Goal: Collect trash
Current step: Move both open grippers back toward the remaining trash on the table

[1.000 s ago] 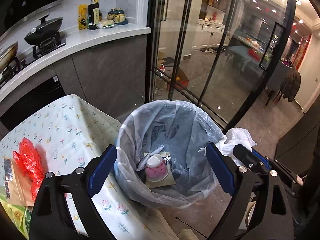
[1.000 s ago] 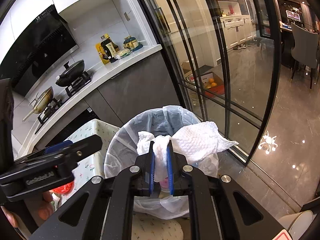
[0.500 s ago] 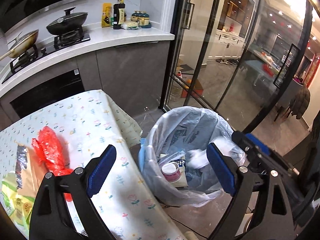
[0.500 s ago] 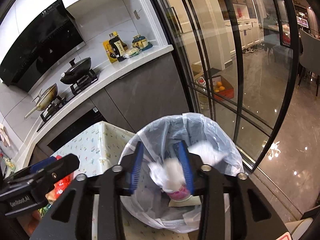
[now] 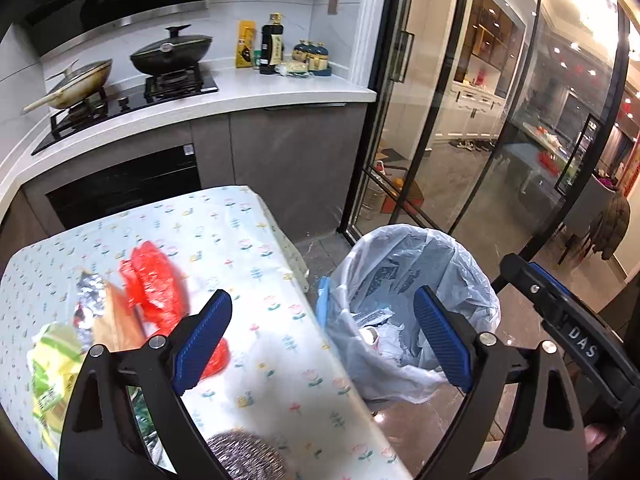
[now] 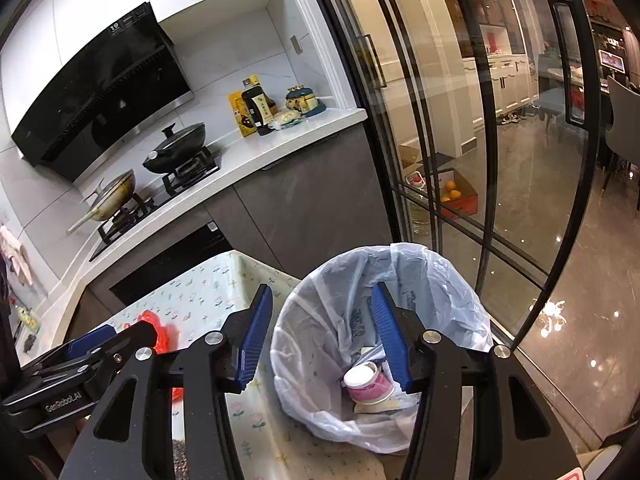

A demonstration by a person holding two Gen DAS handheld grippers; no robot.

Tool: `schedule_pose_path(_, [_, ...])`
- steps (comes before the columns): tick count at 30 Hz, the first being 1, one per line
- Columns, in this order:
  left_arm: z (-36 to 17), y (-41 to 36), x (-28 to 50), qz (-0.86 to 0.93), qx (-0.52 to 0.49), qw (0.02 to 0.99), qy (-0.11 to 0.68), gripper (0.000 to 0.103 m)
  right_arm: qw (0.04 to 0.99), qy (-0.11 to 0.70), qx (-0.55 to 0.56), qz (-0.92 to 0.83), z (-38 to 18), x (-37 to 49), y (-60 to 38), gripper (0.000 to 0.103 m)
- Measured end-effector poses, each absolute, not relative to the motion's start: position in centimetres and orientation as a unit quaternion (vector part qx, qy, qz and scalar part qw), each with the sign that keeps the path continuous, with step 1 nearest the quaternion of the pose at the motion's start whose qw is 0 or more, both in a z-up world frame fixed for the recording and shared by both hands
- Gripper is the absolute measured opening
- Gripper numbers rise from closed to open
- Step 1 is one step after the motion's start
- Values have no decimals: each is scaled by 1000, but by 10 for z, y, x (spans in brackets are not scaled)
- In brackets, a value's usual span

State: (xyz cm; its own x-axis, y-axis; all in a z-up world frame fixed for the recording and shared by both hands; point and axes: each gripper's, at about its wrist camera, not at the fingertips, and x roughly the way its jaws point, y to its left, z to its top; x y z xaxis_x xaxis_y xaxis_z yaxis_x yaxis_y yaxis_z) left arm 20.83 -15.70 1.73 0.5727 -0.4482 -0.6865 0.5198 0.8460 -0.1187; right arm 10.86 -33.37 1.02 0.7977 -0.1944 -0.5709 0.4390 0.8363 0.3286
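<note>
The right gripper (image 6: 320, 336) hangs over the bin (image 6: 440, 280), empty, jaws opening to drop trash. The left gripper (image 5: 320, 344), wide and empty, faces the red wrapper (image 5: 154, 280) on the worktop (image 5: 240, 232).

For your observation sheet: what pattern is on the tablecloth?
Small flowers on the pale tablecloth; clearest in the left wrist view.

Grippers you held: two, left (image 5: 322, 336) and right (image 6: 322, 334).
Bins you had: one lined trash bin (image 6: 460, 292).
Cups you could see in it: one pink cup (image 6: 366, 382).
Pans you faced: two, dark pan (image 5: 171, 50) and pale wok (image 5: 78, 84).
Scrubbers: one steel scourer (image 5: 246, 456).
Wrappers on your table (image 5: 224, 232): perhaps four, blurred.
</note>
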Motion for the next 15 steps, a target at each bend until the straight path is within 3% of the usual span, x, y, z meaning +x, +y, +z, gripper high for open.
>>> schedule_pose_path(15, [38,-57,181,-221,40,912,344,91,937,260,196,-127,41,93,-258,52])
